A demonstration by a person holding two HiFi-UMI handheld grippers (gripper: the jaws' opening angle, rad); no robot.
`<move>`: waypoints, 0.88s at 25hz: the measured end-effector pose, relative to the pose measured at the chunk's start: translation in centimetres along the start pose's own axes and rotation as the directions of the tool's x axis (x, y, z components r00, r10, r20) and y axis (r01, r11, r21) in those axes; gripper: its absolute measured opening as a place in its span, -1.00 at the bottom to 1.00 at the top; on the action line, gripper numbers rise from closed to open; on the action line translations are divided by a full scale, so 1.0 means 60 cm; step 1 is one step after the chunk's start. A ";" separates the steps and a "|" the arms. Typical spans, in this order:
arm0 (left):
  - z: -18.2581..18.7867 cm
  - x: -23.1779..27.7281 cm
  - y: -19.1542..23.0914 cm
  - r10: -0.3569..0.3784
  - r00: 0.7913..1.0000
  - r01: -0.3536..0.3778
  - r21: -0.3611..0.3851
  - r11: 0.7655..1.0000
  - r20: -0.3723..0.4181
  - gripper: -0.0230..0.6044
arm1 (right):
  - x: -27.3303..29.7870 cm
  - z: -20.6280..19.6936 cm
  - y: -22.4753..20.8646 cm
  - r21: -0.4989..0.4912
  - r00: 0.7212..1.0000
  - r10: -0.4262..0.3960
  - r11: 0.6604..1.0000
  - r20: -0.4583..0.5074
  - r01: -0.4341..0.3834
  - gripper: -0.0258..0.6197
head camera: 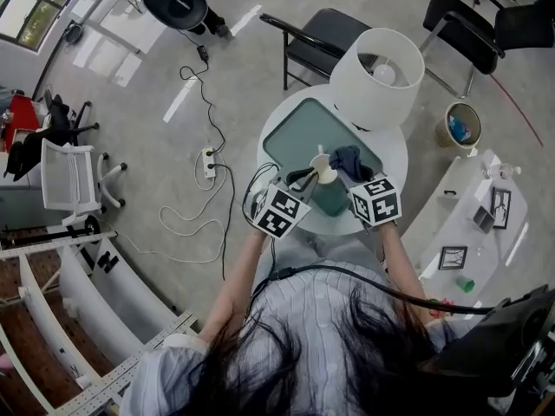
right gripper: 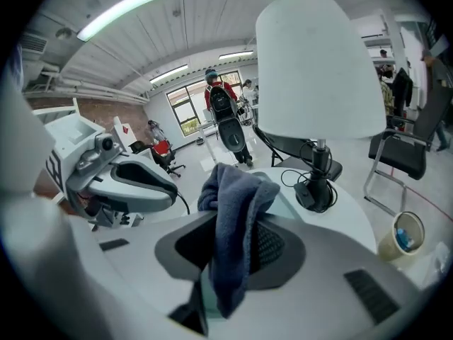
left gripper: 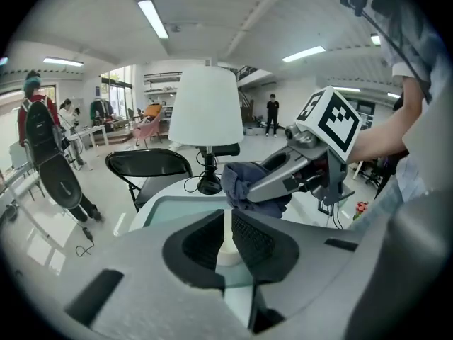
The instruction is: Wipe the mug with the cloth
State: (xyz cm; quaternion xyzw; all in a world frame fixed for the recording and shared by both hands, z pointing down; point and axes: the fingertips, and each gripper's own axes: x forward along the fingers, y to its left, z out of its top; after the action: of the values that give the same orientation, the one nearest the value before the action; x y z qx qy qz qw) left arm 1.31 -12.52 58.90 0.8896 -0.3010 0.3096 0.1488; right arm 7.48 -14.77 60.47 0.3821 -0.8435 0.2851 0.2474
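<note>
- mug (head camera: 323,170): small, pale, over the near edge of the teal mat (head camera: 295,133) on the round white table (head camera: 395,154). whether it rests on the mat or is lifted off it, cannot tell.
- left gripper (left gripper: 228,229): jaws drawn in close, with a thin white part of the mug pinched between the pads. wall or handle, cannot tell.
- cloth (right gripper: 233,197): dark blue and bunched, draped through the right gripper (right gripper: 237,250), whose jaws are clamped on it. a fold stands up above the pads and a tail hangs below.
- cloth to mug: in the head view the cloth sits just beside the mug on its right. the left gripper view shows the bundle just past the left jaws. actual contact is not clear.
- progress, judged: both holds look set, mug steadied in one tool and cloth ready in the other. no wiped area can be read on the mug, so the rubbing itself seems to be at its start or still to do.
- white-shaded lamp (head camera: 377,76) stands at the table's far side, apart from the work.
</note>
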 end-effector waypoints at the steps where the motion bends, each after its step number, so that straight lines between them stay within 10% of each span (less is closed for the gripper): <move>1: 0.000 -0.009 0.001 0.016 1.000 -0.016 -0.022 1.000 0.010 -0.78 | -0.002 0.001 0.007 0.011 1.000 0.004 1.000 0.009 -0.004 -0.58; 8: 0.016 -0.083 0.035 0.121 0.986 -0.089 -0.259 0.962 0.110 -0.80 | -0.018 0.035 0.061 0.067 0.996 0.008 0.998 0.091 -0.014 -0.58; 16: -0.025 -0.178 0.053 0.149 0.966 -0.015 -0.532 0.847 0.210 -0.84 | -0.034 0.036 0.143 0.146 0.986 -0.027 0.989 0.164 0.002 -0.58; 22: -0.106 -0.265 0.024 0.099 0.980 -0.004 -0.480 0.877 0.173 -0.86 | -0.042 0.001 0.239 0.181 0.984 -0.067 0.983 0.167 0.036 -0.58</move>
State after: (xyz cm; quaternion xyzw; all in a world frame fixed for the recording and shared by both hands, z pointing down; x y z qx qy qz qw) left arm -12.51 -3.71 53.70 0.8429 -0.4044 0.1423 0.3251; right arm -2.33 -5.72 54.66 0.4475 -0.8228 0.3183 0.1461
